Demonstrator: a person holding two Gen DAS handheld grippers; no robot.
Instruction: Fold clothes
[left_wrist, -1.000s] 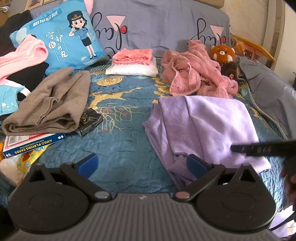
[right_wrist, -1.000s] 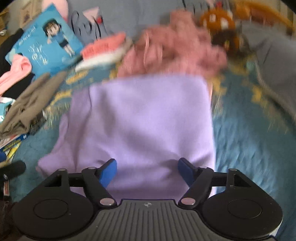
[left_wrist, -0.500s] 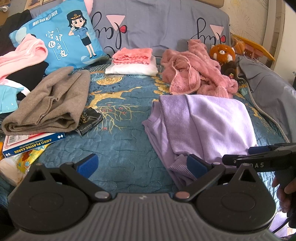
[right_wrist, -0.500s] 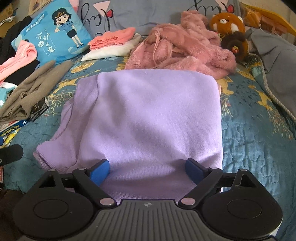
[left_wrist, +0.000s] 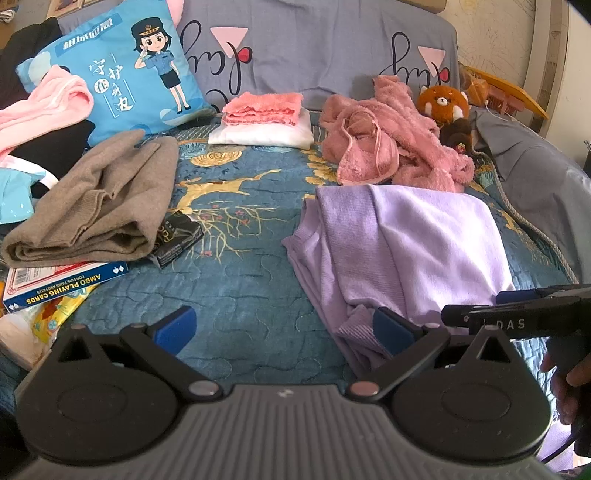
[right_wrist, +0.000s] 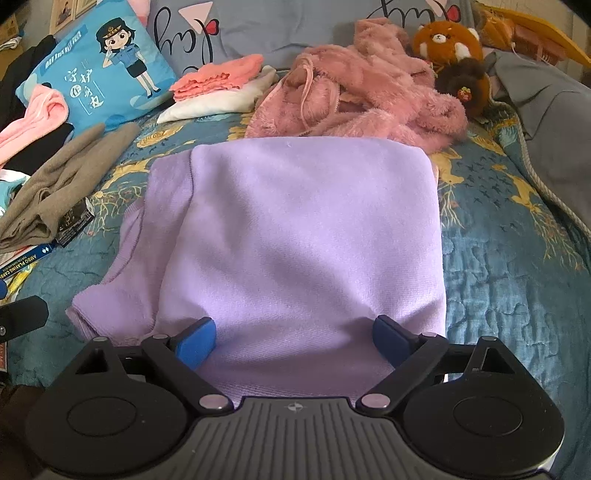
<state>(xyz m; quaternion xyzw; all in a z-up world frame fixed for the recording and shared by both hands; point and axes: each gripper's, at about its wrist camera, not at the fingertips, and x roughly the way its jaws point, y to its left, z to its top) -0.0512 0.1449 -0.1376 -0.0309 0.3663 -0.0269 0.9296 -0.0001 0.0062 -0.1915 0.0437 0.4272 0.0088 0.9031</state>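
Observation:
A lilac sweater (right_wrist: 295, 229) lies folded flat on the blue quilt (right_wrist: 517, 280), one sleeve (right_wrist: 110, 306) sticking out at its left. My right gripper (right_wrist: 295, 339) hovers over the sweater's near edge. Its jaws are opening; the fabric lies between and under the blue pads, which do not press on it. In the left wrist view the lilac sweater (left_wrist: 424, 240) is at the right, with the right gripper's black fingers (left_wrist: 480, 317) beside its near corner. My left gripper (left_wrist: 282, 328) is open over bare quilt, its right pad next to the sleeve cuff.
A folded grey-brown sweater (left_wrist: 96, 206) lies at the left above a playing-cards box (left_wrist: 62, 288). Behind the lilac sweater sits a pink fuzzy heap (left_wrist: 395, 147). A folded coral and white stack (left_wrist: 262, 118), a blue cartoon pillow (left_wrist: 122, 74) and a plush toy (left_wrist: 443, 103) line the back.
The right wrist view was blurred a second ago and is now steady. The right gripper's jaws have spread wider over the lilac sweater. The left gripper has not moved.

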